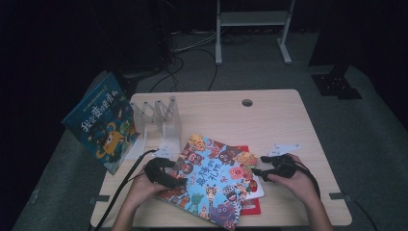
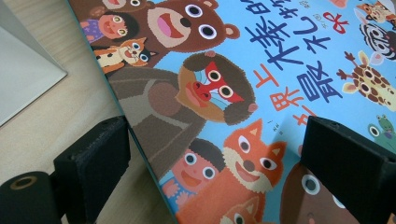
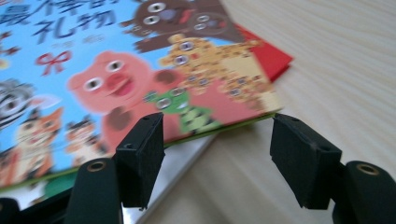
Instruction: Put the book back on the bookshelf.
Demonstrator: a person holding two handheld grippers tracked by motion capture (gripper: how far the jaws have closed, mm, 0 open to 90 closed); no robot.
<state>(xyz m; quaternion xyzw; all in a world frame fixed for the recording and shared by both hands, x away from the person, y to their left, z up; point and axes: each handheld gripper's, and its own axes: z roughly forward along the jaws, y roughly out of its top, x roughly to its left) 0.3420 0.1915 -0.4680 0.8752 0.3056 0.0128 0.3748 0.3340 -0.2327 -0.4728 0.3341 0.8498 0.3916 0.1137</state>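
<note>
Both claws open: left claw [image 1: 179,182] straddled picture book [image 1: 215,179] edge at 9 o'clock, right claw [image 1: 256,172] at 3. Book not yet lifted off bench [image 1: 274,115].

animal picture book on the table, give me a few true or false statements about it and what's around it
1. The animal picture book lies on top of a red book. True.
2. A second book leans at the table's left edge. True.
3. The left claw is clamped shut on the book. False: its jaws stand apart, straddling the book's edge.
4. The clear rack is full of books. False: it holds none.
5. The right claw points at the book's corner. True.
</note>
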